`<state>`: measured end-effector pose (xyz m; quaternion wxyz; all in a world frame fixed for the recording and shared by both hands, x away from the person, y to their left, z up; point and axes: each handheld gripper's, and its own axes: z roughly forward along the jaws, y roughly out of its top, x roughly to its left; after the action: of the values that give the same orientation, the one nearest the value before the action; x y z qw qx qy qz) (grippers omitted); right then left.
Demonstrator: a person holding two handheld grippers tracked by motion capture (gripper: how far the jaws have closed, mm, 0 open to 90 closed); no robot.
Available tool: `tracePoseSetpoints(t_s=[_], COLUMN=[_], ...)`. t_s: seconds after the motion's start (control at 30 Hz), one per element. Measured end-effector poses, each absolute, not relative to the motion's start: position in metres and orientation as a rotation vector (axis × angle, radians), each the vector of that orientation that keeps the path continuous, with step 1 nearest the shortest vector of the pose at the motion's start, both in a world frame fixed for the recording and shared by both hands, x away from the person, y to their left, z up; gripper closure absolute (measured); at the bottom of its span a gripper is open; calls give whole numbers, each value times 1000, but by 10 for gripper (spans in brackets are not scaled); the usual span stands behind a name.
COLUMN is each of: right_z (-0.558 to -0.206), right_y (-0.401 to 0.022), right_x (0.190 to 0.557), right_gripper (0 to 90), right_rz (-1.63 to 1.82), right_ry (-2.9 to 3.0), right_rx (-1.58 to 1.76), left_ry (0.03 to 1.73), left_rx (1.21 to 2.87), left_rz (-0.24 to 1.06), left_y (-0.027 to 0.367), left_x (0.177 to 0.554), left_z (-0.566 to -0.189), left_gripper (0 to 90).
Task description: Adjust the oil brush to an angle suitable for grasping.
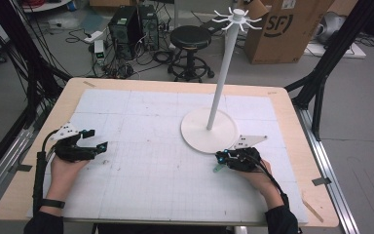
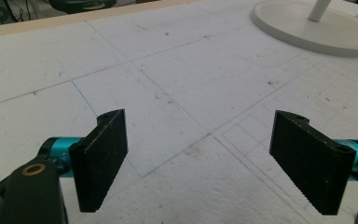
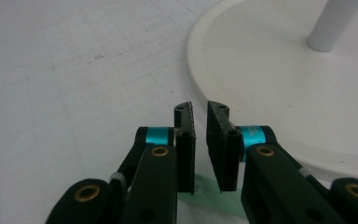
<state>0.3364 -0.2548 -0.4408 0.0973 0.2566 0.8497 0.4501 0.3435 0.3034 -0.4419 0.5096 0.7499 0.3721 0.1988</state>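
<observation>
The small pale-green piece (image 3: 205, 193) lies flat on the desk (image 1: 141, 161) right under my right claw (image 3: 200, 140), just beside the near rim of the white stand's round base (image 3: 279, 93). In the right gripper view its green shows below and between the two black pads (image 3: 185, 154) — whether the pads actually pinch it I cannot tell, since most of it is hidden behind them. Those jaws stand narrow, nearly together, with only a thin slit between. In the high view a bit of green (image 1: 217, 168) pokes out at the tip of the right claw (image 1: 220, 158), close to the base (image 1: 209, 130).

From that base a slim white pole (image 1: 221, 83) rises, tilting slightly in the picture, to a crown of short hooks (image 1: 237, 18).

My left claw (image 2: 198, 154) sits well apart, at the left side of the desk — its jaws wide, nothing between them, only the white gridded sheet (image 2: 177, 93) below. In the high view it (image 1: 93, 140) points toward the middle of the desk.
</observation>
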Motion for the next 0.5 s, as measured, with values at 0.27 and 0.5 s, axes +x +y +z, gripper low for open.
tracePoseSetpoints(t_s=[0.27, 0.5], right_z=[-445, -447], right_y=[-250, -250], right_x=[335, 333], right_gripper=[817, 825], right_rz=[1284, 1248], right_ry=[2581, 2620], right_rx=[754, 744], left_ry=[897, 899], left_rx=[1807, 1804], left_rz=[478, 478], left_y=[303, 304], left_x=[343, 343], left_z=[-442, -442], left_gripper=[198, 198])
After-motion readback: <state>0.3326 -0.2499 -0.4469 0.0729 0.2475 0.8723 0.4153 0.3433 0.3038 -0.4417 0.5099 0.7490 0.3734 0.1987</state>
